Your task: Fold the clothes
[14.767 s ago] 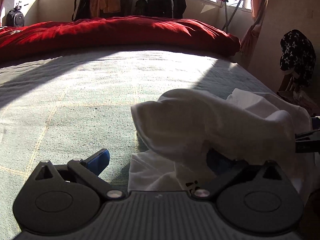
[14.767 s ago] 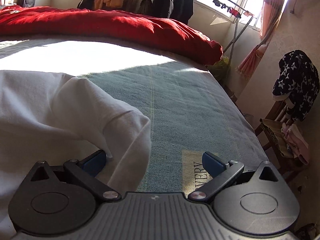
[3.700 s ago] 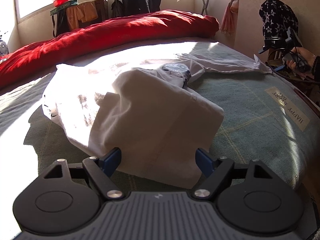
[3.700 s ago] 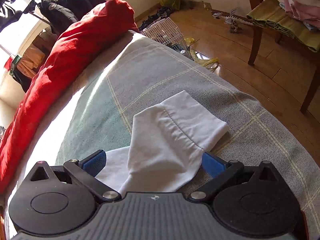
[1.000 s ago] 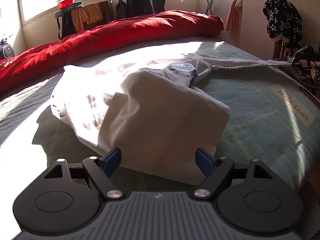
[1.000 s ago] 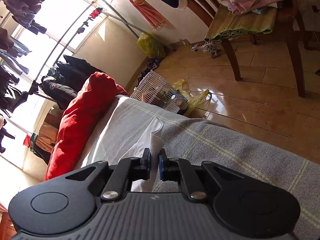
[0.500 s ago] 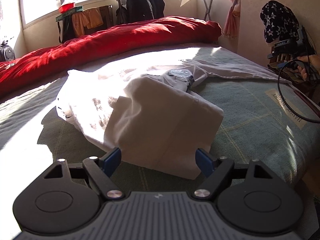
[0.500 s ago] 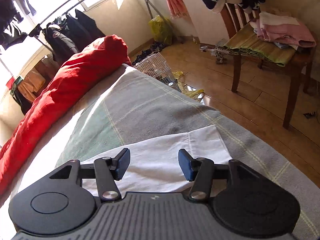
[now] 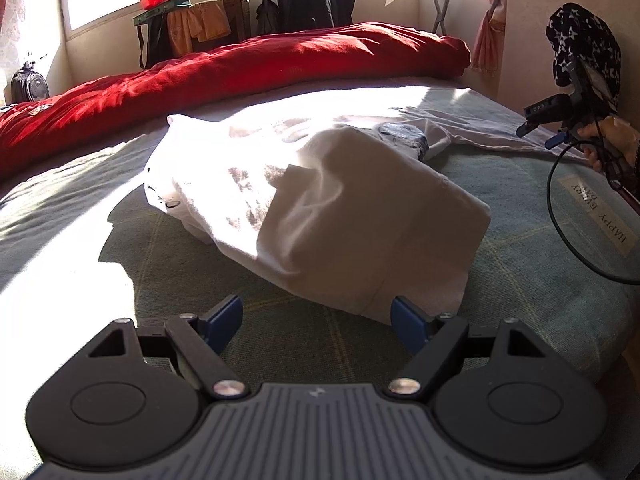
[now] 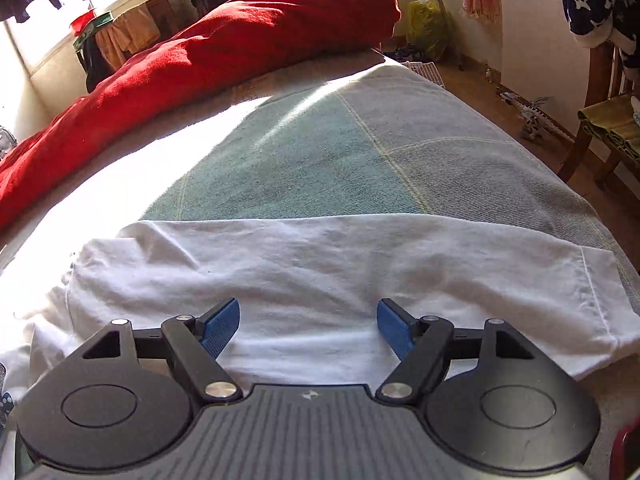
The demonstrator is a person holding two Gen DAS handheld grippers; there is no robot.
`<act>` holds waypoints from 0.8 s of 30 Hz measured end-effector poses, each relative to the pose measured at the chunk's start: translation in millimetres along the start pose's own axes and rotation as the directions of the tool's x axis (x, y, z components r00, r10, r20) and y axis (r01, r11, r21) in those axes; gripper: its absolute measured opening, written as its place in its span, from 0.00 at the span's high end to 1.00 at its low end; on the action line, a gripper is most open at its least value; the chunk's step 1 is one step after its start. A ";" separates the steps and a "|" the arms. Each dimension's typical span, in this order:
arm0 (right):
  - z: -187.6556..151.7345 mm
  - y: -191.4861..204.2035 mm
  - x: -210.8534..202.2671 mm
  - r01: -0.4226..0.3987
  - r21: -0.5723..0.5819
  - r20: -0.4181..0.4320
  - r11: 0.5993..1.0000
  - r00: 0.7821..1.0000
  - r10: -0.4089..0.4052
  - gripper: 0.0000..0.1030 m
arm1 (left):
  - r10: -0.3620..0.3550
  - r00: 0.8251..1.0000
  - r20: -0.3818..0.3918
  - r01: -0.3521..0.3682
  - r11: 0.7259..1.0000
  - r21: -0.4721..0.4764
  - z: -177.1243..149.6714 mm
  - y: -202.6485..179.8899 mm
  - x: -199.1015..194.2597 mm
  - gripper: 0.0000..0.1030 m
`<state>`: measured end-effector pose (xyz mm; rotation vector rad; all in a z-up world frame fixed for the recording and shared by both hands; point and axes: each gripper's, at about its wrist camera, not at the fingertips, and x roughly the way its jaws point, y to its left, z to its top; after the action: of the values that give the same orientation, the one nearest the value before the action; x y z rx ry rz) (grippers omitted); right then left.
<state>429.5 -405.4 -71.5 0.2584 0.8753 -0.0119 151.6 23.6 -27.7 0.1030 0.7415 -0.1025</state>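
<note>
A white shirt (image 9: 340,208) lies crumpled and partly folded on the green checked bed cover (image 9: 540,272). Its near hem sits just beyond my left gripper (image 9: 316,320), which is open with nothing between its blue pads. In the right wrist view one long white sleeve (image 10: 320,264) is stretched flat across the bed, its cuff (image 10: 600,300) at the right edge. My right gripper (image 10: 308,324) hovers over the sleeve's middle with its jaws opening, and no cloth is pinched. From the left wrist view that gripper (image 9: 538,136) shows at the far right in a person's hand (image 9: 612,136).
A red duvet (image 9: 240,72) is bunched along the far side of the bed. Off the bed's right edge are wooden floor, a chair (image 10: 608,120) with clothes, and a wire cage (image 10: 426,70). A black cable (image 9: 560,220) loops over the right corner.
My right gripper was shut on the sleeve cuff. It has opened, let go and swung back over the sleeve, which now lies flat. The left gripper has hardly shifted.
</note>
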 end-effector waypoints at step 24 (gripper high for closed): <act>-182.5 162.0 -166.3 -0.356 -0.215 -0.114 0.910 0.934 0.338 0.00 | -0.031 0.996 0.080 0.029 0.999 0.030 -35.4 12.2 -80.0 0.21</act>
<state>203.1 -222.5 -21.2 0.1924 0.8854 0.4336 70.9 44.8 1.2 0.1143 0.6615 -0.1447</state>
